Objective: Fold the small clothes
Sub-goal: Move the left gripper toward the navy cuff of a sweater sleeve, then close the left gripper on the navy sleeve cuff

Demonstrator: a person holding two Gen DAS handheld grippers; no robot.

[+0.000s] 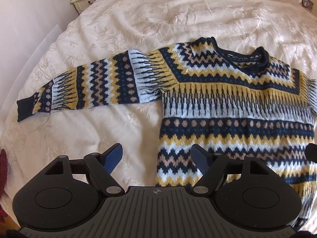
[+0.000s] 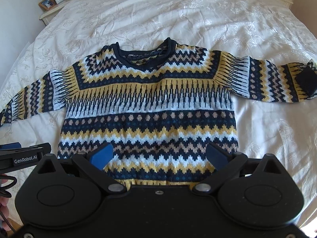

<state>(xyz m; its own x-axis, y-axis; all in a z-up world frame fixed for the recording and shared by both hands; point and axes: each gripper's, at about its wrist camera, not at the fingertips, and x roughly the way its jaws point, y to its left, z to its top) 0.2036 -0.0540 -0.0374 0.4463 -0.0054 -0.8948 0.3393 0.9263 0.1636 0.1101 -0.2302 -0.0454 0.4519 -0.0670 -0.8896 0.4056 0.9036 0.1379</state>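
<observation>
Sweater (image 2: 148, 107) lies flat and face-up on the bed (image 2: 198, 15), neck away from the person, hem nearest them, both sleeves stretched out sideways so the long axis runs across the bed from cuff to cuff.

Going from the left: the left sleeve (image 1: 85, 87) reaches straight out from the sweater's shoulder, its dark cuff (image 1: 24, 108) at the far end. The left gripper (image 1: 156, 158) hangs over the sweater's lower left edge, one finger above bare bedding, the other above the knit; its jaws stand wide apart and hold nothing. That left sleeve lies up and to the left of it, well apart.

The right gripper (image 2: 158, 156) hovers over the middle of the hem, jaws likewise spread and empty. The right sleeve (image 2: 267, 79) is folded back on itself, cuff lying on top.

I'd judge the left gripper the nearer one for the left sleeve.

The knit is thick, banded in navy, yellow, white and tan zigzags, with a rolled navy collar (image 2: 142, 53).
</observation>
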